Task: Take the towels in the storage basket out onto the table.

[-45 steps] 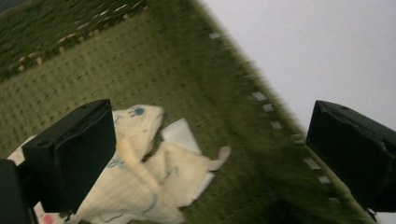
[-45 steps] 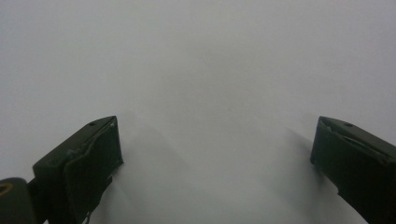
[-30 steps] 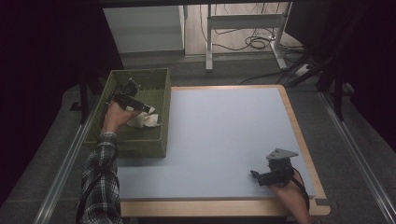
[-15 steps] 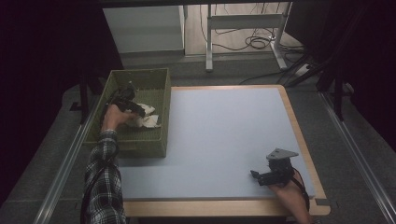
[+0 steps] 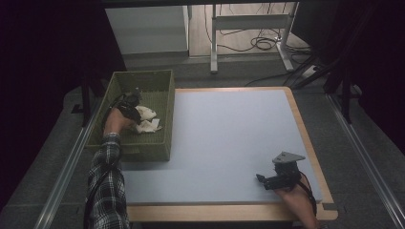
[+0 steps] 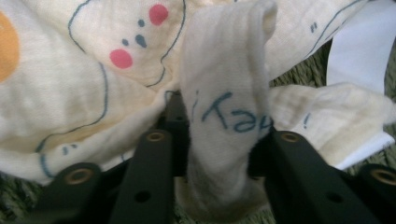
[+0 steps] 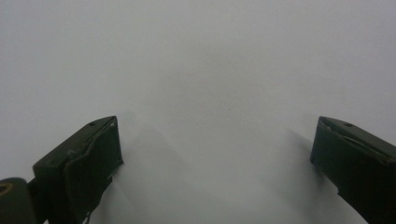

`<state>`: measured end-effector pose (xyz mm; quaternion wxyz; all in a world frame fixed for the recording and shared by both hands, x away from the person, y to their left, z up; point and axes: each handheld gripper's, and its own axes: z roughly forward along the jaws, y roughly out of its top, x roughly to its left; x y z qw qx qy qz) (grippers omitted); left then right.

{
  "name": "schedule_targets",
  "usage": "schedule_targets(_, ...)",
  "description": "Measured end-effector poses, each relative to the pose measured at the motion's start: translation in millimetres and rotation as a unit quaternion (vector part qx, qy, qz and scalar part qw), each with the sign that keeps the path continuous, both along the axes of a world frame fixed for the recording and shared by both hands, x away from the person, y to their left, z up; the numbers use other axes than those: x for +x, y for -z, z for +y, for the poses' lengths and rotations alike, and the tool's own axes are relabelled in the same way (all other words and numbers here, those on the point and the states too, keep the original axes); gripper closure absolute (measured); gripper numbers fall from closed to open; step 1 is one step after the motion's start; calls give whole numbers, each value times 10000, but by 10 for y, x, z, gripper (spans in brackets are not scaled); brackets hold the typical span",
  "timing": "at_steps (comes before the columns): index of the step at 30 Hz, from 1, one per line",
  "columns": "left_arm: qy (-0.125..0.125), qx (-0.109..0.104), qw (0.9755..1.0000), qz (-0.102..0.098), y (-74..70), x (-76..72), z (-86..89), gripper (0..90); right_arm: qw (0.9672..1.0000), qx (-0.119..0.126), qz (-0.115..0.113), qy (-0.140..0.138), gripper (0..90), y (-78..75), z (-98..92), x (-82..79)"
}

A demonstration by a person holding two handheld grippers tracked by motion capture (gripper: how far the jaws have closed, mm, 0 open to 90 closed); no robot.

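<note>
From the high view I see my left gripper (image 5: 128, 102) down inside the green basket (image 5: 165, 117) at the left edge of the table (image 5: 224, 138), resting on a crumpled pale cloth (image 5: 145, 119) that lies on the basket floor. That view is too far off to show how the jaws stand. The left gripper view settles it: the jaws have just been closing, and a raised fold of the cloth (image 6: 224, 107) now sits pinched between them, pressed from both sides, with blue lettering on the fold and red and orange spots on the fabric behind. It also shows a strip of white paper (image 6: 359, 56) under the cloth at the right, which I cannot make out from above. My right gripper (image 5: 272, 180) rests low over the near right part of the table, well apart from the basket, with its grey plate on top. The right gripper view shows its two jaws standing wide apart with bare grey tabletop (image 7: 210, 70) between them and nothing held.
</note>
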<state>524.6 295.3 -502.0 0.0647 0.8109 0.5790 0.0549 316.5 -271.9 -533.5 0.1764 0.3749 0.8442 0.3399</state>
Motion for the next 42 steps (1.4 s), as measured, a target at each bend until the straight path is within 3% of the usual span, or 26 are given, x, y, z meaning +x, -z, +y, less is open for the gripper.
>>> schedule_targets(5, 64, -63, 10000, -42, -19, -5, 5, 745, 10000, 8, 3, 6, 19, 0, 2, -1)
schedule_targets(7, 65, -202, 9997, -106, -57, -10, 15, 744, 10000, 8, 4, 5, 19, 0, 2, 0)
schedule_targets(8, 60, -321, 9992, -250, -106, -28, 16, 744, 10000, 10, 4, 6, 19, 0, 2, 0)
schedule_targets(9, 60, -321, 9992, -250, -106, -28, 16, 743, 10000, 10, 4, 6, 19, 0, 2, 0)
schedule_targets(11, 75, -538, 9980, -331, -172, -73, 31, 741, 10000, 8, 3, 6, 19, 0, 2, 0)
schedule_targets(18, 30, -827, 9950, -561, -370, -209, 116, 738, 10000, -1, 0, 1, 19, 0, 1, 0)
schedule_targets(22, 19, -1126, 9914, -663, -532, -301, 194, 738, 10000, -2, 0, 1, 19, 0, 1, 0)
schedule_targets(29, 73, -1192, 9882, -959, -777, -465, 240, 736, 10000, 1, 2, 5, 19, 0, 2, 0)
schedule_targets(42, 234, -1178, 9852, -1220, -1190, -625, 196, 734, 10000, -5, 2, 6, 19, -1, 2, 0)
